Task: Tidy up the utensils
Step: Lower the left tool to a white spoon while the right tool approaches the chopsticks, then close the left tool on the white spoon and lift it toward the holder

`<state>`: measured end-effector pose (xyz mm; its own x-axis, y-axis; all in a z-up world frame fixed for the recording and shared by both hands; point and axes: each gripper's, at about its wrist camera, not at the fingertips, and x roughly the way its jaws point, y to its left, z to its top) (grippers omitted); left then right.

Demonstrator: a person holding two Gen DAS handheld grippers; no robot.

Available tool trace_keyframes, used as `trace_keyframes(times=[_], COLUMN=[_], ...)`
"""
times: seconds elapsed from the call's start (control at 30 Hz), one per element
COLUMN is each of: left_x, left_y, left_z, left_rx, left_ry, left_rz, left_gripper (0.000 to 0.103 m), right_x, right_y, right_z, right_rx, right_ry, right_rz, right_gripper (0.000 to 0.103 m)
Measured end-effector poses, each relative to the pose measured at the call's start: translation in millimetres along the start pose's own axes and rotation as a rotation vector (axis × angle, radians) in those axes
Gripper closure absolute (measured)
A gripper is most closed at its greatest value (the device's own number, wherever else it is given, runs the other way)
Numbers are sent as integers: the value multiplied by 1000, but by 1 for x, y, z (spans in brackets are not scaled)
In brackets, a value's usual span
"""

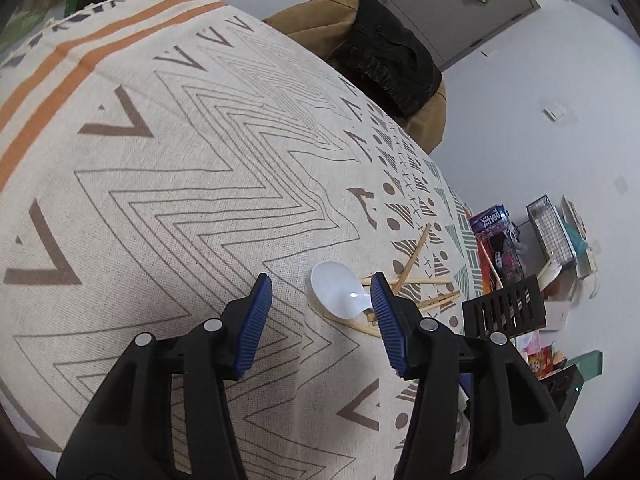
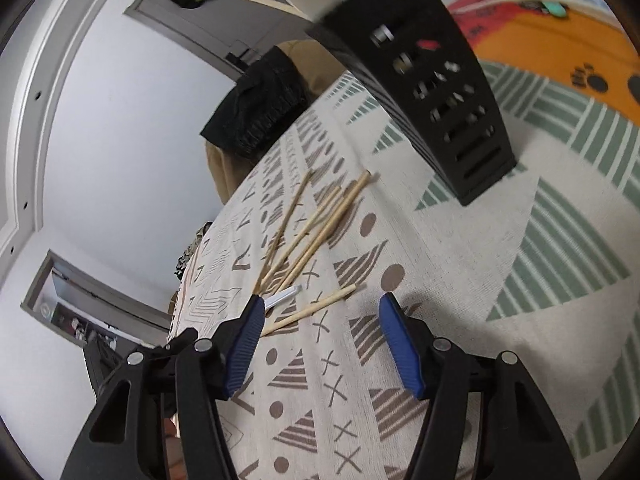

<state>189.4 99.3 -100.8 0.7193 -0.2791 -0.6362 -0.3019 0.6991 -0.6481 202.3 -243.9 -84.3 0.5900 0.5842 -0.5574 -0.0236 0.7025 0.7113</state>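
Observation:
A white plastic spoon lies on the patterned tablecloth among several wooden chopsticks. My left gripper is open just above the cloth, with the spoon's bowl near its right finger. The black slotted utensil holder stands at the table's right edge. In the right wrist view the chopsticks lie scattered ahead of my open, empty right gripper. The spoon's handle tip shows beside its left finger. The holder stands beyond and has a spoon and a stick in it.
A brown chair draped with a black garment stands at the table's far edge. Boxes and a wire basket sit on the floor to the right. An orange cushion-like thing lies behind the holder.

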Motion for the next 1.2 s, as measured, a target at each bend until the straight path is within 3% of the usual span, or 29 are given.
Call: trace_keyframes(times=[0.13,0.4,0.63,0.73,0.83,0.97,1.2], left_x=[3,10,16,16,14,6,-22], left_y=[0,-1,1,2,5,3,-8], left_z=[-1,1,3,1,-1,-2,2], left_rx=[-28,-54,-74,-76,-92,-79,-37], left_ry=[-11,-6,9,-1,-10,-33,-100], left_rz=[-9,-4,5,26,18,24,27], left_gripper=[57,64,81,94,97,97,98], right_x=[12,24,34,38,38,39,35], right_y=[-5,2,6,7,6,-4,-8], right_z=[0,1,4,6,6,6,4], right_rx=[42,49,68,59,75,96,103], right_ry=[7,-2,-7,-12,-15,-10,-22], right_rz=[-10,-33,-34,-41,-43,-43,-22], right_gripper=[50,50,53,55,63,90,91])
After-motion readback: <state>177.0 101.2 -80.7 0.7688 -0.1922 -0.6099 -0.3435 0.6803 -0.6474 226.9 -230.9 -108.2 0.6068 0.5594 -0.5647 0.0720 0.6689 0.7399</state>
